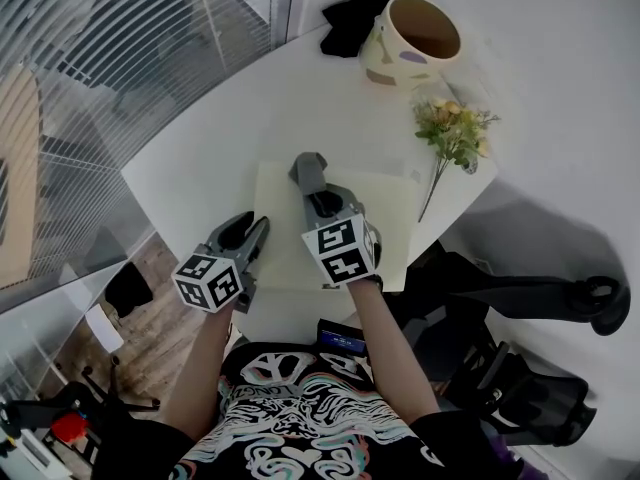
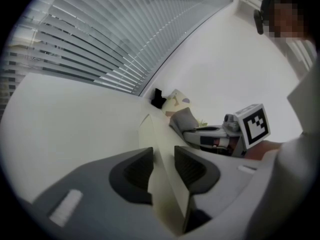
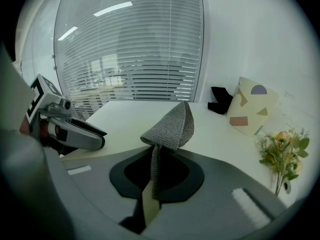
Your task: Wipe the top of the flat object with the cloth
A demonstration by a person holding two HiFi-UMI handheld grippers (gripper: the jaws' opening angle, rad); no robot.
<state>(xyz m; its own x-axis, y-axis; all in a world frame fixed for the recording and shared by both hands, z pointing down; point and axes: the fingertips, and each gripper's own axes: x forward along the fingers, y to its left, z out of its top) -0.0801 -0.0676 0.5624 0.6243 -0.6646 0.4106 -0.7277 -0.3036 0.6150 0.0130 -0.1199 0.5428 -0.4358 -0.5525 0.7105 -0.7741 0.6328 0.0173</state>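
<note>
Clamping left claw (image 1: 255,233) on near-left edge of cream flat board (image 1: 385,218), likely steadying it on white surface (image 1: 250,108), while pinching folded grey cloth (image 1: 308,168) in right claw (image 1: 318,200) over board's top, apparently readying the wipe.

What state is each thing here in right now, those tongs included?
left tongs: shut on the cream board at its edge
right tongs: shut on the grey cloth
grey cloth: bunched, sticking up
cream board: lying on the white table
pot: upright, open-topped
flower sprig: lying down
</note>
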